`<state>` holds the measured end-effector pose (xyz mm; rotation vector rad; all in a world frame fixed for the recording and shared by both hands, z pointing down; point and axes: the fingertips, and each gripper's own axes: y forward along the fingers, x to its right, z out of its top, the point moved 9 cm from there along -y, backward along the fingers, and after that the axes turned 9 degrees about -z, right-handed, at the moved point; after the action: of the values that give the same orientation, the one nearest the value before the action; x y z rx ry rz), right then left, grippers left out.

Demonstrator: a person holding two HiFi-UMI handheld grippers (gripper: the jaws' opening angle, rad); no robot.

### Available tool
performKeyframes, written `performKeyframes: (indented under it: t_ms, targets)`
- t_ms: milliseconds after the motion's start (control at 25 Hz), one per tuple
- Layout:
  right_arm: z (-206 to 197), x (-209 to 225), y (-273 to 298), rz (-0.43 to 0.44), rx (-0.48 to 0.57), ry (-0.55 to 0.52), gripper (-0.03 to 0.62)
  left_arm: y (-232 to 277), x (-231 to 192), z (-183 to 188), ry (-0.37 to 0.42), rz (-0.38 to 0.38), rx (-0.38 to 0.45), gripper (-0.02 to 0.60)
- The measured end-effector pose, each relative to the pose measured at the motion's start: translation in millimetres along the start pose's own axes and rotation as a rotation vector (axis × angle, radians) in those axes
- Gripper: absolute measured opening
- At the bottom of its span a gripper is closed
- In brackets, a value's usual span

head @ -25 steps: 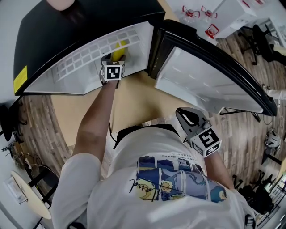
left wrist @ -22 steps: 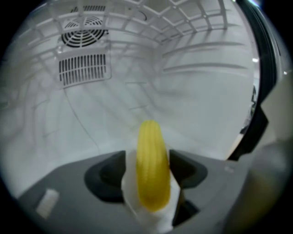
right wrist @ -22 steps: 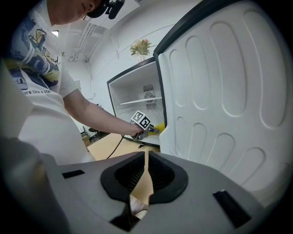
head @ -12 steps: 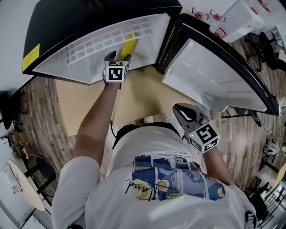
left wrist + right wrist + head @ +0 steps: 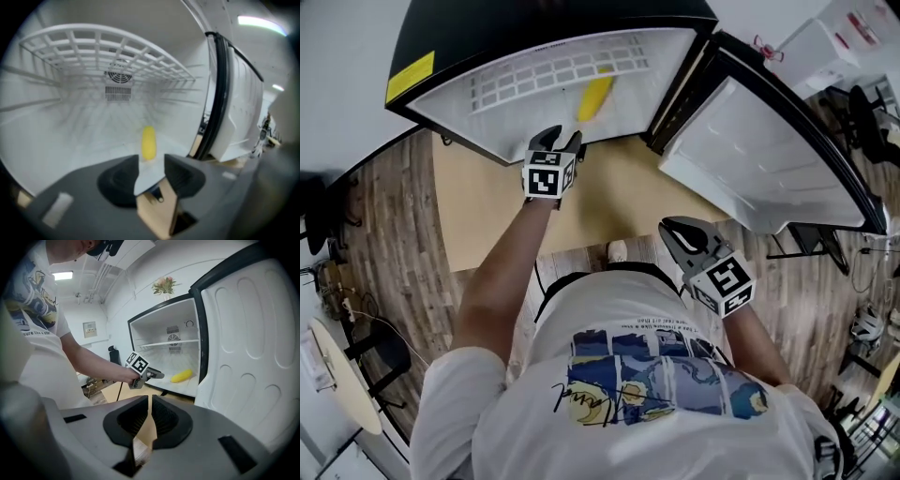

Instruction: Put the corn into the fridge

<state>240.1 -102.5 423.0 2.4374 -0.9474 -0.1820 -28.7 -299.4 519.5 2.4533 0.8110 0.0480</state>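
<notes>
Lying in fridge (image 5: 525,28): corn (image 5: 596,97). L tool (image 5: 565,140) empty, jaws apart, just closing. R tool (image 5: 673,228) together.

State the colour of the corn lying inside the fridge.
The corn is plain yellow, seen best in the left gripper view.

Nothing legible – the fridge's (image 5: 534,28) yellow sticker (image 5: 410,77) and the shirt's (image 5: 609,309) print (image 5: 666,375) are unreadable

In front of you, the corn (image 5: 596,97) lies on the floor of the fridge (image 5: 553,23), beneath the wire shelf (image 5: 544,70), with the open door (image 5: 759,159) to its right.
</notes>
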Motion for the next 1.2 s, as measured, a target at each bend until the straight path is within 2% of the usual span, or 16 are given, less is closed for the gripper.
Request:
performKeyframes:
  t_ms: [360, 440, 960, 1200]
  targets:
    - [15.7, -44.0, 13.9, 0.033, 0.007, -0.036, 0.029, -75.7, 6.9, -20.2, 0.017, -0.047, 0.021, 0.029]
    - [18.1, -56.9, 17.7, 0.039, 0.009, -0.043, 0.029, -93.3, 5.7, -25.4, 0.019, -0.055, 0.024, 0.011]
    - [24.4, -132.8, 24.5, 0.011, 0.029, -0.067, 0.028, -206.7, 15.1, -61.0, -0.064, -0.171, 0.108, 0.008]
    - [24.0, -171.6, 19.2, -0.026, 0.037, -0.064, 0.026, -276.5, 21.9, -85.9, -0.059, -0.216, 0.126, 0.008]
